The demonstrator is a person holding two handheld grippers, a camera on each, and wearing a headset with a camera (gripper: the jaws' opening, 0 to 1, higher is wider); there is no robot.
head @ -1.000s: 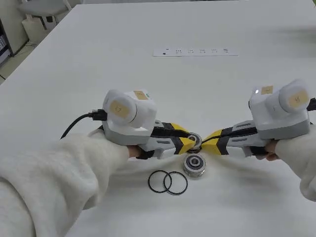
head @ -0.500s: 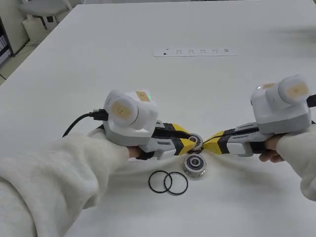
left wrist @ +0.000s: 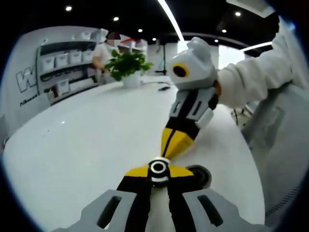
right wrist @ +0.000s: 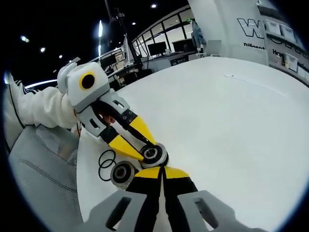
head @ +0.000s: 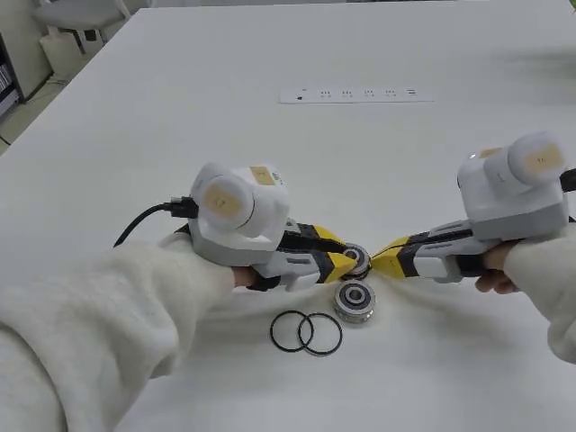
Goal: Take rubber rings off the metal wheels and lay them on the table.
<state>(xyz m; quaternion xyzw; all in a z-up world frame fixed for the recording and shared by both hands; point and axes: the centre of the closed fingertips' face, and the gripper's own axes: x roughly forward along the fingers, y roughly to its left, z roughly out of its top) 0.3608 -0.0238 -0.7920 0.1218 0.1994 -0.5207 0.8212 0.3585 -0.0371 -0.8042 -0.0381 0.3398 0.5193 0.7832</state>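
My left gripper (head: 353, 261) is shut on a small metal wheel (head: 356, 258), held just above the table; in the left gripper view the wheel (left wrist: 158, 169) sits between my yellow jaw tips. My right gripper (head: 378, 259) comes in from the right, shut, with its tips pinched on the thin black rubber ring at that wheel's rim (right wrist: 155, 154). A second metal wheel (head: 355, 301) lies flat on the table just in front, and it appears again in the right gripper view (right wrist: 122, 173). Two loose black rubber rings (head: 306, 332) lie overlapping to its left.
The white table (head: 270, 153) stretches far ahead. A flat white power strip (head: 355, 94) lies at its far side. A black cable (head: 144, 223) trails from the left gripper. White sleeves (head: 108, 333) cover the near table edge.
The right gripper's body has rolled and lifted slightly while its tips stayed at the wheel. The left gripper, the table wheel and the two rings have hardly moved.
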